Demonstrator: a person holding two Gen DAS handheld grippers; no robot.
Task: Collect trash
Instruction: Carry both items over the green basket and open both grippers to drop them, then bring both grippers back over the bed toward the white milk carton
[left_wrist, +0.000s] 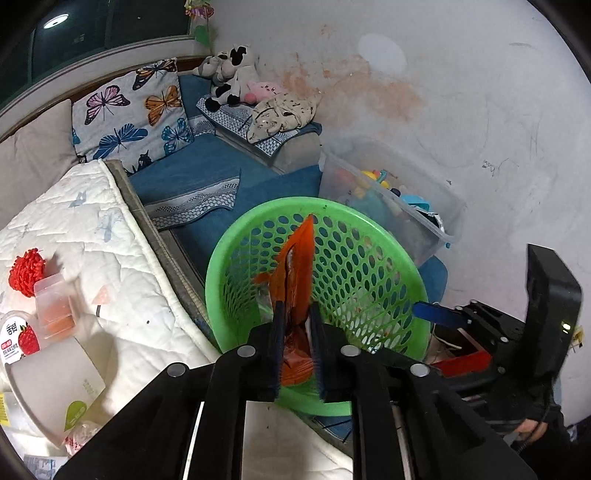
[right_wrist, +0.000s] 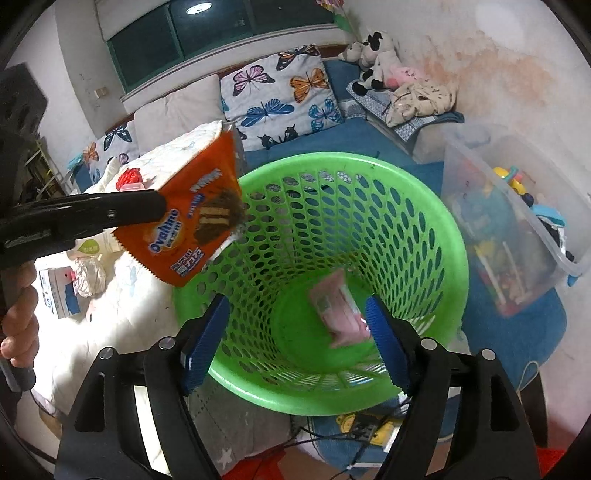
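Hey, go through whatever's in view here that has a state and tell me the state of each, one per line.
Left gripper: jaws narrow, orange wrapper between them.
Right gripper: jaws open, nothing between them.
Orange wrapper: torn open, held over the basket's rim.
Green basket: upright, nearly empty.
Pink packet: inside the basket, blurred.
Clear storage bin: lidless, holding toys.

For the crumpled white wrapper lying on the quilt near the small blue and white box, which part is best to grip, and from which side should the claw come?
Probably grip the crumpled wrapper across its bunched middle, coming from above. It lies loose on the soft quilt with the small box close at one side, so a sideways approach looks cramped. The raised folds give the pads something to pinch.
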